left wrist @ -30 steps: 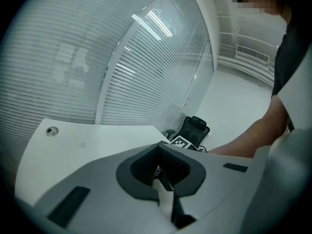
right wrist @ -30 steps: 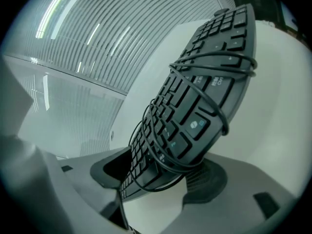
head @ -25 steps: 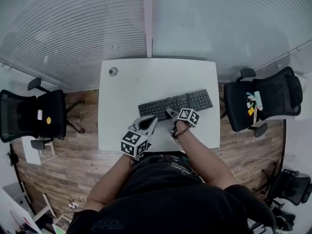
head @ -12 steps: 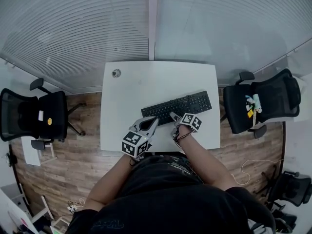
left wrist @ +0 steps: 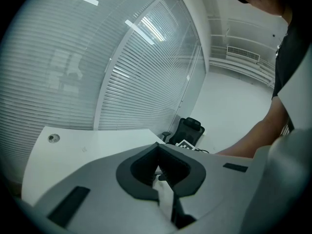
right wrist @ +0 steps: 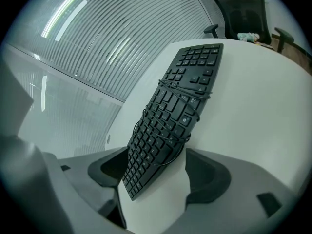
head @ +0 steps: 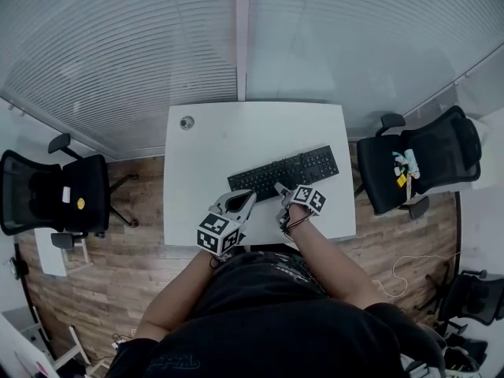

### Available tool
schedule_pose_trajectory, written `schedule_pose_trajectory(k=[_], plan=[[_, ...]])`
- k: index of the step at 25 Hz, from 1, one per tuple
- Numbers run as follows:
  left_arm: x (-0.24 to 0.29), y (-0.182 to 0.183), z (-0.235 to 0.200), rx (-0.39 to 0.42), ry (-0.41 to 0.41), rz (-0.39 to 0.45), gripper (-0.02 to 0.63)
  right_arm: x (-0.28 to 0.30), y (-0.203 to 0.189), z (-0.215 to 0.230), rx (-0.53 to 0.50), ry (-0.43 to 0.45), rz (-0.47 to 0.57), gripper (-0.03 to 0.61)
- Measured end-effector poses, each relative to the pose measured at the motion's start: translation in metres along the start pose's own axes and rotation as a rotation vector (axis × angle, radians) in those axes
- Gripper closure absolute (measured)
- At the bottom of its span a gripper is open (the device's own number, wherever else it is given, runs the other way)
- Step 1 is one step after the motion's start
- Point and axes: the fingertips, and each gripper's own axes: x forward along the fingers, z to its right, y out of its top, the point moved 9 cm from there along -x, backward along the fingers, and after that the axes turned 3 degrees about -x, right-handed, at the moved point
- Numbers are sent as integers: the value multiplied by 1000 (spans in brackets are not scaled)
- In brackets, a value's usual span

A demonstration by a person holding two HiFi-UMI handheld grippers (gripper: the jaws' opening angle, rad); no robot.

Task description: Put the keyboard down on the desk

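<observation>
The black keyboard (head: 285, 172) lies flat on the white desk (head: 236, 132), its cable wound round its middle (right wrist: 180, 101). My right gripper (head: 282, 190) is at the keyboard's near edge. Its jaws have just been opening and now stand wide apart (right wrist: 156, 172). The keyboard's near end lies between them, with a gap on the right side and no pad pressing on it. My left gripper (head: 239, 201) hovers over the desk's front part, left of the keyboard. Its jaws are together with nothing in them (left wrist: 158, 152).
A round cable grommet (head: 187, 122) sits at the desk's far left corner. Black office chairs stand left (head: 55, 195) and right (head: 425, 160) of the desk on a wooden floor. A glass wall with blinds (head: 236, 38) runs behind the desk.
My right gripper has drawn back a little from the keyboard toward the desk's near edge. The keyboard stays flat on the desk. The left gripper has kept its place.
</observation>
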Motion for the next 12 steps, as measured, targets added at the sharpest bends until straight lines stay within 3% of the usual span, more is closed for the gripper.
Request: schedule_pose_trajectory(k=[7,9,12], plan=[[-9,3,5,26,-22,19,598,-22,2,-23,-150,26,82,244],[-13,4,5,32,-22,28,598,-32,3,-38,-239,49,118,336],[-20,8,4,49,-25,47,598,-51,3,-65,-389,83,198,420]])
